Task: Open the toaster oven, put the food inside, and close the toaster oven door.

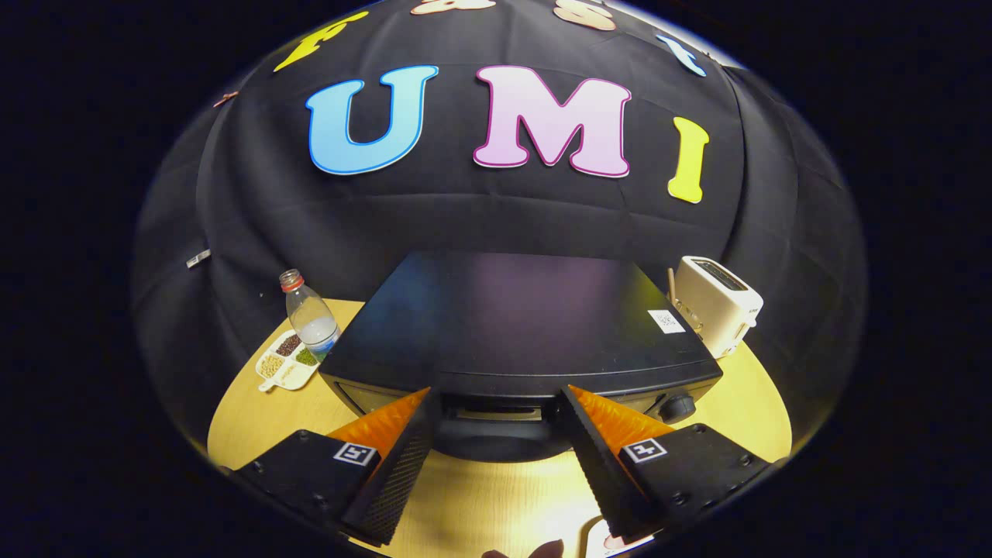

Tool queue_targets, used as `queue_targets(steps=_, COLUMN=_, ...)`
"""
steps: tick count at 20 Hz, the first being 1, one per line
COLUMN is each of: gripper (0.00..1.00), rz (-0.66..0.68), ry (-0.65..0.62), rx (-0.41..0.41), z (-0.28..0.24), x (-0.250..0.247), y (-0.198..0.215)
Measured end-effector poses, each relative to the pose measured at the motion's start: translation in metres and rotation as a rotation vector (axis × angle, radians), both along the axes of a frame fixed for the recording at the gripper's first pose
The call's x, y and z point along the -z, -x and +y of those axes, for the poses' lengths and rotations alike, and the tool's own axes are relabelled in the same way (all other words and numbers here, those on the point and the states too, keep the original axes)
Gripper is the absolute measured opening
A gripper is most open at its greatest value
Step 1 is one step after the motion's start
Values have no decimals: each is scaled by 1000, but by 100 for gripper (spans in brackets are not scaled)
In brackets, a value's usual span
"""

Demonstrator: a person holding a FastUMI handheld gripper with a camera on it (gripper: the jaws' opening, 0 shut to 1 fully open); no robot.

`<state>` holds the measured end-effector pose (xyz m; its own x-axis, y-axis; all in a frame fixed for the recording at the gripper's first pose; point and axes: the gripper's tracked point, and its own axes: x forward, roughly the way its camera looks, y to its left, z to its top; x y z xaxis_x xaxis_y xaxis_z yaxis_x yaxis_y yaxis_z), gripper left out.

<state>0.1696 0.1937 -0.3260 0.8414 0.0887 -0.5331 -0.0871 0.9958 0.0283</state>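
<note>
A: Your tool (pixel 496 434) sits fingers apart, clamped on nothing; the toaster oven (pixel 515 329) stands mid-tabletop (pixel 256 418), just ahead of the fingers

B: How will it handle?

A: Rigid and likely heavy; judge the door stiff on its hinge. Take the handle, top of the door front (pixel 496 412)

B: Hidden?

A: Handle and door glass mostly masked by your fingers; the food cut off at the near edge, unclear
</note>
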Motion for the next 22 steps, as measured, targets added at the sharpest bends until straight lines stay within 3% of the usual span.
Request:
queue_targets(steps=2, gripper=99, rz=41, ry=-36, rx=30, z=-4, x=7, y=14)
queue_targets(steps=9, gripper=100, rz=37, ry=5, rx=25, z=-6, x=26, y=70)
queue_targets(steps=15, gripper=100, rz=162, ry=4, rx=36, z=-8, x=69, y=119)
queue_targets(steps=19, gripper=100, rz=263, ry=53, rx=-20, z=-7, x=103, y=150)
queue_targets(steps=22, gripper=100, rz=269, ry=34, rx=-36, z=-6, x=99, y=158)
